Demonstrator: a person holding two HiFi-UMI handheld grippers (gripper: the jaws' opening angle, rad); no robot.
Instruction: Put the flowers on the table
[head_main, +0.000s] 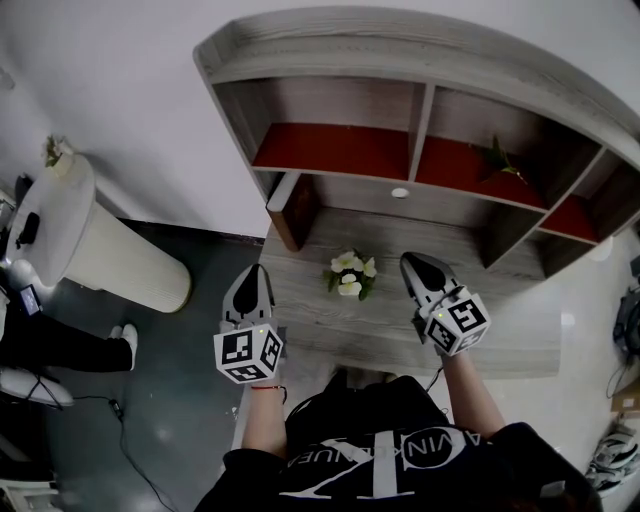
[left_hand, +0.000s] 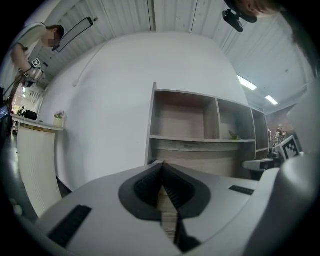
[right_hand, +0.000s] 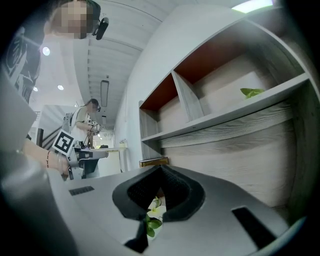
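While left claw (head_main: 254, 272) and right claw (head_main: 410, 260) flank them, flowers (head_main: 350, 275) lie on table (head_main: 315, 328)

Steep overhead; two low views toward shelf (head_main: 400, 42)

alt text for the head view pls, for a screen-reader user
White flowers lie on the grey wooden table, untouched, between the person's left gripper and right gripper, both shut and empty. Behind the table stands a shelf unit with red panels inside, one compartment holding a green sprig.
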